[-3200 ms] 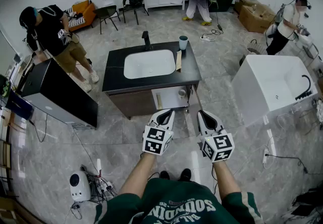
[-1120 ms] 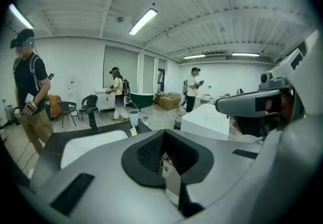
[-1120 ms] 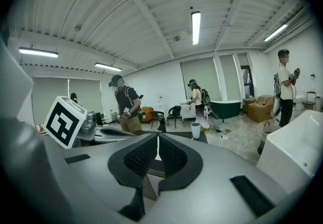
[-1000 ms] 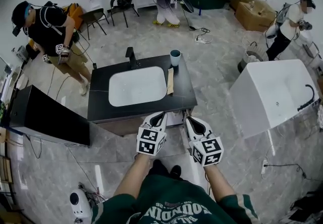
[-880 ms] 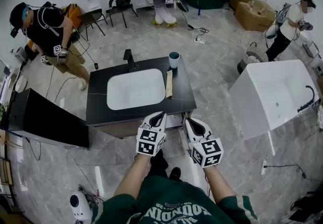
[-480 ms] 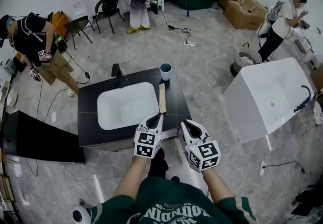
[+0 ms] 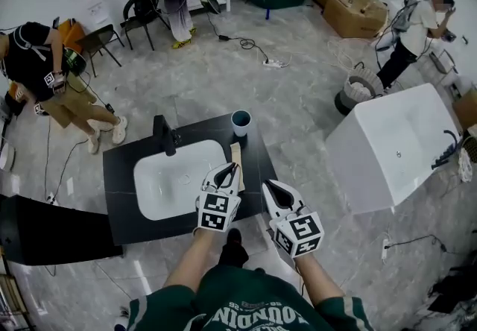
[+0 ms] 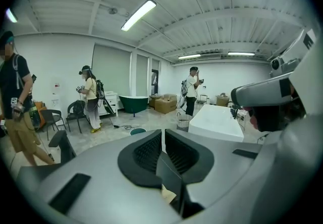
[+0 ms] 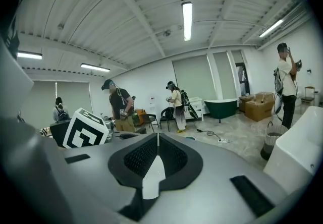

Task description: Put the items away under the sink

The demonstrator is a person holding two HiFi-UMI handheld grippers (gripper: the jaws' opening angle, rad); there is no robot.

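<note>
Fingers of your left gripper and right gripper are pressed together, empty, at the black bench near the teal cup.

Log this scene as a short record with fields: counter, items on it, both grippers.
counter: black vanity top, white inset basin, black faucet
items: teal round cup upright at its far right corner; flat tan strip right of the basin
left gripper: shut, empty, over the strip
right gripper: shut, empty, near the counter's right edge
</note>
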